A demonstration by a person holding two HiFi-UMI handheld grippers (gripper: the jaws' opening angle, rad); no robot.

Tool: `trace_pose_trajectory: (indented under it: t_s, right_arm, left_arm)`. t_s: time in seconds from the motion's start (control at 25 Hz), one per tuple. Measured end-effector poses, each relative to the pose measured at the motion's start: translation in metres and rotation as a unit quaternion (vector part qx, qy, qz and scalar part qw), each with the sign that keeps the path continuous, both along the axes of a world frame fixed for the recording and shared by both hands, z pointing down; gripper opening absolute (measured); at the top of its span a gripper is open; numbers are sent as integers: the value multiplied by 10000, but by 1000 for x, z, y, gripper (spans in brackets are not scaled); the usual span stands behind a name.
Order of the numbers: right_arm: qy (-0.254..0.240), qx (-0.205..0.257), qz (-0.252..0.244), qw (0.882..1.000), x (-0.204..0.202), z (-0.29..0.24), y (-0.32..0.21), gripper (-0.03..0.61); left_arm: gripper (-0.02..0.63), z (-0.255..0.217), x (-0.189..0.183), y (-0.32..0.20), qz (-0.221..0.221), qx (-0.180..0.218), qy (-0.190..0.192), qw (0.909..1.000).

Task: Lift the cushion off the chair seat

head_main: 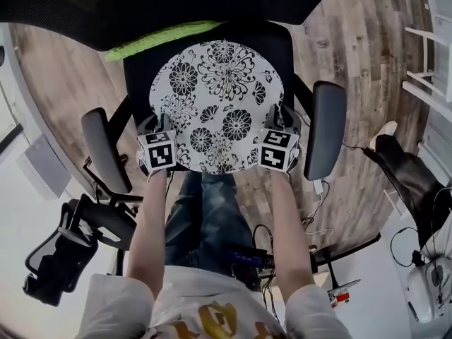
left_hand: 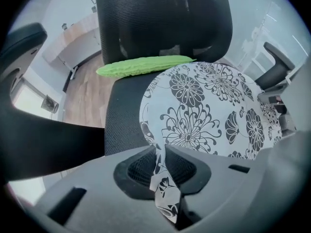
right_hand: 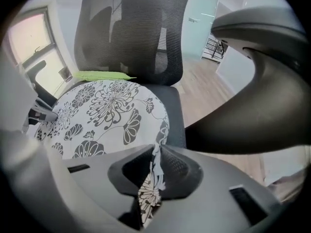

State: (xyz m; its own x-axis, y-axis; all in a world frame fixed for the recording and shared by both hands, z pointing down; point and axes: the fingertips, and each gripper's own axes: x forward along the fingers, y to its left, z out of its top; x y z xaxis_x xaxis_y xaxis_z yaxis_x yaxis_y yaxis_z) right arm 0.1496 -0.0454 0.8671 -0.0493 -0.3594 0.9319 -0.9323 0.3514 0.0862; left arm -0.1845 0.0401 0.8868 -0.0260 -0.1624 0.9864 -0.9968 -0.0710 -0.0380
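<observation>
A round white cushion (head_main: 215, 104) with black flower print lies on the black mesh seat of an office chair (head_main: 138, 73). My left gripper (head_main: 152, 129) is at the cushion's near left rim and my right gripper (head_main: 277, 122) at its near right rim. In the left gripper view the cushion (left_hand: 204, 110) has its edge pinched between the shut jaws of the left gripper (left_hand: 163, 171). The right gripper view shows the cushion (right_hand: 107, 113) with its edge likewise pinched in the right gripper (right_hand: 154, 166). Both pairs of jaws press on the fabric.
A green bumpy gourd (head_main: 159, 37) lies on the seat behind the cushion, against the backrest. The chair's armrests (head_main: 104, 150) (head_main: 326, 129) flank the two grippers closely. The person's legs stand in front of the seat. A second chair (head_main: 63, 242) and cables lie on the floor nearby.
</observation>
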Motion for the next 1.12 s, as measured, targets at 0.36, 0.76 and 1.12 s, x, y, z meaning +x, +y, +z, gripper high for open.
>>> trace_pose_trajectory:
  t_s: [0.36,0.76,1.12]
  right_arm:
    - [41,72,-3,10000,-5,-19,4,25]
    - [-89,193,5,9998,-12,-47,2,21]
    - [-290,273,-32,9992,-21,-72,1,21]
  left_arm:
    - [37,-17,3,-1,235,149,155,9995]
    - [35,-42,9,-9,399,277,313,9983]
    - [34,-71,22,-17,699,449,395,9958]
